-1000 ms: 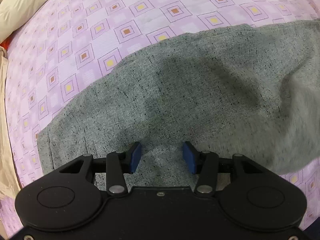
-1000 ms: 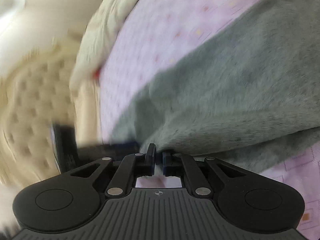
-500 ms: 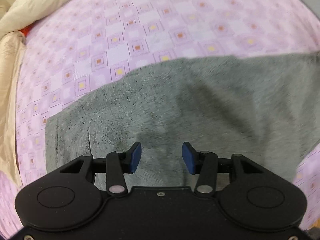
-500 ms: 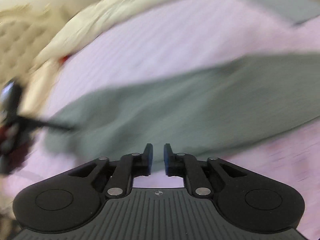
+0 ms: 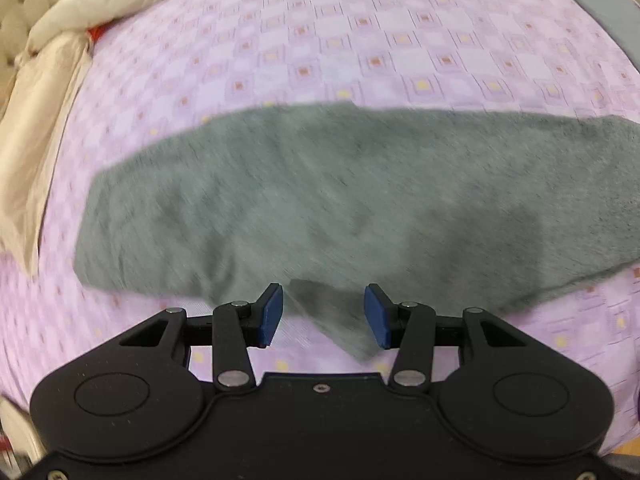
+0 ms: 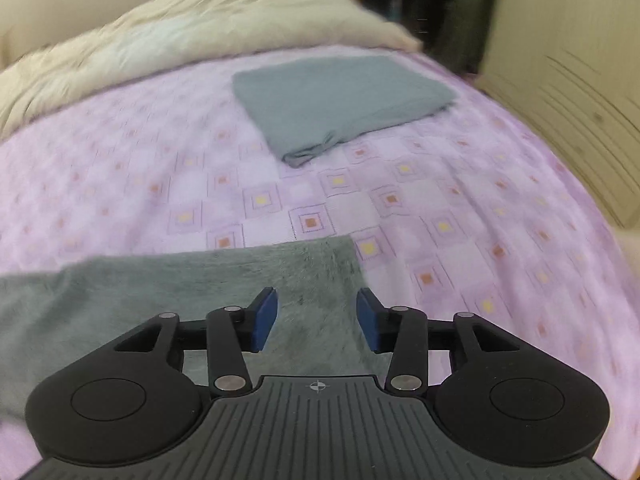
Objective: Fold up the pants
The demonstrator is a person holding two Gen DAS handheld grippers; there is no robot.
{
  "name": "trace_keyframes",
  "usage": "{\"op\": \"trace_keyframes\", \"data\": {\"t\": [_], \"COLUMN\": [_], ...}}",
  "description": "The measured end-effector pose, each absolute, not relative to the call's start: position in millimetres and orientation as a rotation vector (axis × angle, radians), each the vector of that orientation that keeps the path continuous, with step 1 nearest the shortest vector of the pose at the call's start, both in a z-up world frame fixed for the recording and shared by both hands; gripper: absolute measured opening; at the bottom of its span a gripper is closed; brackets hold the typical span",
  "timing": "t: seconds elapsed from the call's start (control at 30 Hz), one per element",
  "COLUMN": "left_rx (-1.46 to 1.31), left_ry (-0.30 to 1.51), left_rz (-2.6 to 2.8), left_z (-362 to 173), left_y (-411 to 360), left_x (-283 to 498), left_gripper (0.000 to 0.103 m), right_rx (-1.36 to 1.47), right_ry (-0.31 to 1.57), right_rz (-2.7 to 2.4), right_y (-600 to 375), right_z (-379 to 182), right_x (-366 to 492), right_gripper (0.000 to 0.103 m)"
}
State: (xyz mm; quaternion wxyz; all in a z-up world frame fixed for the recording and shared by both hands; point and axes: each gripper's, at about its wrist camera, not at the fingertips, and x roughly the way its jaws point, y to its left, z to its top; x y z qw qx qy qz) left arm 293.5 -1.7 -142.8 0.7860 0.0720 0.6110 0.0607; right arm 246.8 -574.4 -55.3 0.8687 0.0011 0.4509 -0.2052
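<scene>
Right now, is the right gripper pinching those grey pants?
Apart. In the right wrist view the right gripper, whose jaws have just been opening, stands wide, with the grey pants lying flat beneath.

pants on bedsheet | folded cloth behind | duvet beyond

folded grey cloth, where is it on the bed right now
In the right wrist view the folded grey cloth lies on the purple bedsheet near the cream duvet, beyond the grey pants.
</scene>
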Motion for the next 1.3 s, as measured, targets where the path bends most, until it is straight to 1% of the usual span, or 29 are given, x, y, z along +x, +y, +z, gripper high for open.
{"op": "trace_keyframes", "data": {"t": [0.17,0.33,0.37,0.4,0.43,0.5,0.6,0.63,0.67,0.7,0.73,0.77,0.8,0.9,0.97,1.0,1.07,1.1,1.13,1.2,1.3], "left_rx": [0.154,0.191,0.195,0.196,0.197,0.202,0.196,0.190,0.187,0.186,0.189,0.193,0.196,0.201,0.203,0.203,0.202,0.200,0.198,0.194,0.193], "left_ry": [1.342,1.360,1.364,1.368,1.372,1.380,1.378,1.379,1.381,1.384,1.387,1.387,1.387,1.396,1.404,1.408,1.410,1.410,1.410,1.410,1.410], "left_rz": [0.182,0.200,0.201,0.201,0.202,0.204,0.207,0.205,0.202,0.198,0.195,0.194,0.193,0.195,0.198,0.203,0.211,0.215,0.220,0.226,0.228], "left_z": [-143,-143,-145,-146,-147,-148,-145,-145,-145,-145,-145,-145,-145,-147,-147,-148,-147,-146,-145,-144,-146], "left_y": [-31,-52,-55,-58,-60,-66,-73,-75,-76,-78,-79,-81,-81,-82,-82,-82,-82,-81,-81,-81,-83], "left_x": [279,272,272,272,273,274,275,275,276,277,277,277,276,274,273,272,270,270,269,268,269], "left_gripper": [0.055,0.055,0.055,0.055,0.055,0.055,0.055,0.055,0.055,0.055,0.055,0.055,0.055,0.055,0.055,0.055,0.055,0.055,0.055,0.055,0.055], "right_rx": [-0.003,0.101,0.124,0.146,0.127,0.044,-0.002,0.014,0.098,0.191,0.236,0.234,0.229,0.354,0.361,0.345,0.182,0.061,0.025,0.057,0.012], "right_ry": [1.012,1.042,1.045,1.049,1.046,1.024,1.034,1.033,1.005,0.978,0.956,0.935,0.911,0.913,0.927,0.927,0.920,0.865,0.829,0.833,0.894], "right_rz": [-0.321,-0.292,-0.293,-0.286,-0.274,-0.270,-0.390,-0.424,-0.395,-0.354,-0.337,-0.351,-0.370,-0.328,-0.292,-0.279,-0.323,-0.341,-0.325,-0.251,-0.203], "right_y": [-592,-611,-615,-615,-611,-605,-615,-621,-629,-637,-642,-645,-647,-665,-667,-664,-649,-638,-633,-630,-625], "right_z": [-72,-82,-84,-82,-78,-67,-73,-76,-75,-73,-70,-67,-64,-66,-68,-68,-61,-55,-50,-48,-60], "right_x": [265,268,271,272,272,269,270,269,265,261,257,254,249,242,241,240,243,242,241,247,260], "right_gripper": [0.042,0.042,0.040,0.017,0.006,0.006,0.004,0.004,0.007,0.012,0.019,0.035,0.042,0.043,0.044,0.044,0.044,0.044,0.044,0.044,0.044]}}
